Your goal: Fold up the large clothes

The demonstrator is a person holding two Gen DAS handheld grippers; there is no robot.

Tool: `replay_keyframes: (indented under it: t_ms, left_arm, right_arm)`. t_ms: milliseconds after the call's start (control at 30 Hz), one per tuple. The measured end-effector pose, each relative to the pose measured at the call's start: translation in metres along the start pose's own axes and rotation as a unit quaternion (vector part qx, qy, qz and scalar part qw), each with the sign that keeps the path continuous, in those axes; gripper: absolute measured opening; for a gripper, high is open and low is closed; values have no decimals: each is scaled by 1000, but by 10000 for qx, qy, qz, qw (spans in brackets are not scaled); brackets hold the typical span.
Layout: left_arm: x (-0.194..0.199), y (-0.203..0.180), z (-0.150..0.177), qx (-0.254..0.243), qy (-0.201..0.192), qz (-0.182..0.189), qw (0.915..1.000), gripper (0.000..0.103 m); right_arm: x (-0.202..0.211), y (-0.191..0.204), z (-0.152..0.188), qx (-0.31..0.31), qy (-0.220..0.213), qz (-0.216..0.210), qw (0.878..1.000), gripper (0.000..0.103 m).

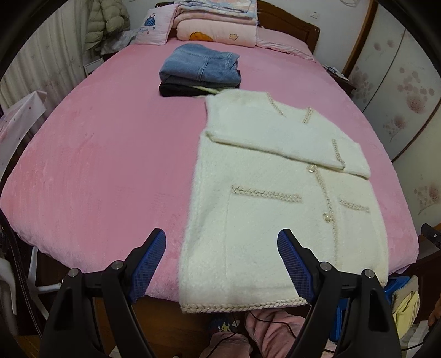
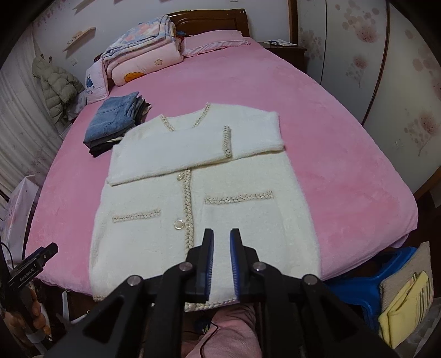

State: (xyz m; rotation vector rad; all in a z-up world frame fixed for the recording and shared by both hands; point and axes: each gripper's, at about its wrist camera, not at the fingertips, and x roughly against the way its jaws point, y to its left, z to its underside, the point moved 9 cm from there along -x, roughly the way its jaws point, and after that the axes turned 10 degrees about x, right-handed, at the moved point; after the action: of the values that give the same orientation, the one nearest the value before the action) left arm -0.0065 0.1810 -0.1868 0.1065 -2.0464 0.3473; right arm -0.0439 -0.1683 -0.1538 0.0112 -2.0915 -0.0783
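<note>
A white fluffy cardigan (image 1: 275, 176) with braided trim lies flat on the pink bed (image 1: 96, 154), buttons up, both sleeves folded across its chest. Its hem hangs slightly over the bed's near edge. It also shows in the right wrist view (image 2: 193, 181). My left gripper (image 1: 222, 239) is wide open above the hem's left part, holding nothing. My right gripper (image 2: 221, 236) hovers over the lower right front of the cardigan with its jaws nearly closed, a narrow gap between them and nothing in it.
A stack of folded clothes with jeans on top (image 1: 199, 70) sits behind the cardigan's collar (image 2: 115, 121). Folded quilts and pillows (image 1: 217, 24) lie at the headboard. A blue stool (image 2: 366, 283) and bags stand at the bed's foot, right. Pink fabric lies on the floor.
</note>
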Motion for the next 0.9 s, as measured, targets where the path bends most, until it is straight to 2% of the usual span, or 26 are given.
replay_keyframes:
  t_ms: [167, 300, 633, 733, 900]
  left_arm:
    - [-13, 10, 5, 83, 30, -85, 9999, 82]
    - [-28, 17, 12, 63, 110, -201, 9997, 82]
    - [-72, 33, 40, 25, 525, -426, 9977, 82]
    - [-85, 34, 49, 8, 690, -371, 9969, 82]
    - [-101, 45, 59, 174, 797, -506, 9954, 82]
  right_arm:
    - [-15, -5, 9, -133, 145, -45, 9998, 15]
    - [-29, -12, 20, -253, 253, -16, 9994, 38]
    - [-58, -47, 43, -634, 152, 119, 9978, 38]
    - [-63, -57, 47, -651, 49, 257, 9975, 39]
    - [-78, -69, 53, -554, 94, 311, 9979, 42]
